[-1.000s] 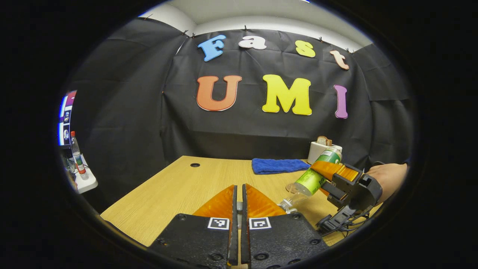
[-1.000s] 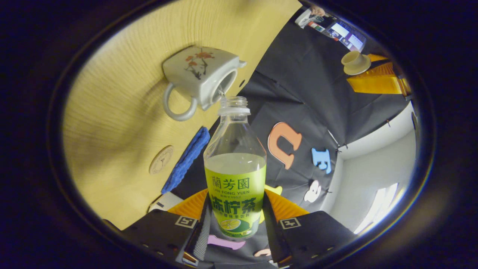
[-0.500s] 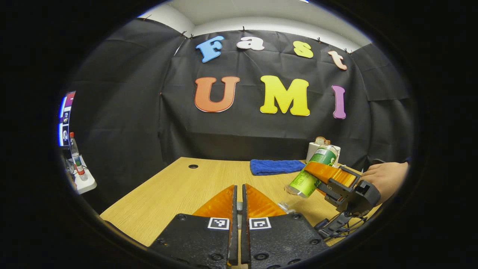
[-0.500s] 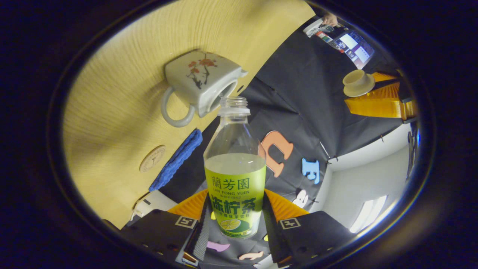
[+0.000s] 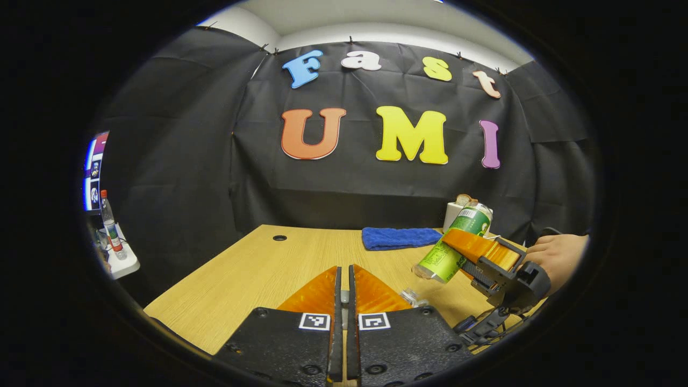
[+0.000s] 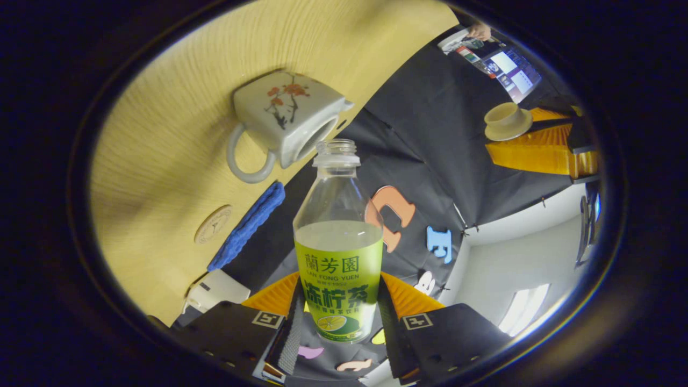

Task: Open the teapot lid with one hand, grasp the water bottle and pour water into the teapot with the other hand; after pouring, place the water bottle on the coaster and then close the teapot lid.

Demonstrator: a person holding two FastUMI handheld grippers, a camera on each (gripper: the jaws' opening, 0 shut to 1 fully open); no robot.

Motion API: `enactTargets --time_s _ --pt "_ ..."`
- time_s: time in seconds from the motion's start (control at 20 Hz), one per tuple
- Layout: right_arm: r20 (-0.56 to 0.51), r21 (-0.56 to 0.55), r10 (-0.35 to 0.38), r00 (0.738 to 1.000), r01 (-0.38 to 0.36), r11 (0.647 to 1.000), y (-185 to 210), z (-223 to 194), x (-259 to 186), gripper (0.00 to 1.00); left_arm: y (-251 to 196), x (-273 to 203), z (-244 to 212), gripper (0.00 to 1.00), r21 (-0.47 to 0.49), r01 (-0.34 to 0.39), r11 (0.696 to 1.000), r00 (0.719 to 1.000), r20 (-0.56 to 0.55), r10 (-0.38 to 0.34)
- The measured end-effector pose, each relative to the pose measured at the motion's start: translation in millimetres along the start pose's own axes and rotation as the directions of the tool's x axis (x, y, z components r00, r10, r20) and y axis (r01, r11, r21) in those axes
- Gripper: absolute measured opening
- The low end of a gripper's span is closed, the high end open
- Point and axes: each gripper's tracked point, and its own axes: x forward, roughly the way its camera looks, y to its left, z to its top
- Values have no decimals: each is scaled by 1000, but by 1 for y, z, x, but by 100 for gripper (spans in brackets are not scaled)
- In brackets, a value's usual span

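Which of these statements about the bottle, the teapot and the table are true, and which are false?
1. The right tool is shut on the clear plastic bottle with a green label. True.
2. The bottle's cap is on. False: its neck is open.
3. The white square ceramic teapot is open. True: the left tool holds the cream ceramic lid.
4. The blue cloth covers the round wooden coaster. False: they lie apart on the wooden table.

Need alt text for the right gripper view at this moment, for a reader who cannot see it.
The right gripper clamps a tilted, uncapped water bottle, its mouth by the open teapot on the wooden table. The left gripper holds the lid; a round coaster and blue cloth lie nearby.
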Motion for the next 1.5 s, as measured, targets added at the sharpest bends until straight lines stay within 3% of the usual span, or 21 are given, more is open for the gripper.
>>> enactTargets --time_s 0.15,0.25,0.4,0.55,0.65,0.8,1.1,1.2,1.35,1.5 --pt "-23 103 14 1000 -12 995 12 -6 -1 65 4 4 -3 5 -5 -11 1000 1000 -5 11" --pt "-46 245 55 997 -42 969 26 -13 -3 68 5 5 -7 5 -8 -16 1000 1000 -16 16" --pt "-83 493 145 986 -86 866 49 -27 -9 68 6 8 -11 5 -1 -25 1000 999 -29 25" --pt "-103 614 144 984 -51 788 50 -38 -15 65 2 11 -14 5 -3 -19 1000 999 -39 19" --pt "-113 702 175 978 -46 711 59 -48 -16 67 -2 11 -14 5 6 -15 1000 999 -39 15" --pt "-74 850 265 961 -78 520 63 -45 -18 68 -5 13 -16 5 37 -23 999 999 -42 24" --pt "15 976 303 953 -79 202 37 -45 -14 67 -8 14 -15 5 38 -10 999 999 -38 11" --pt "22 996 310 951 -48 78 33 -53 -6 68 -8 14 -14 5 30 -11 999 1000 -28 12" --pt "12 989 308 951 35 -147 29 -71 11 67 -10 14 -14 5 21 -6 1000 1000 -22 6" --pt "45 939 354 934 82 -333 42 -80 29 67 -15 17 -15 5 29 -1 1000 1000 -23 2"
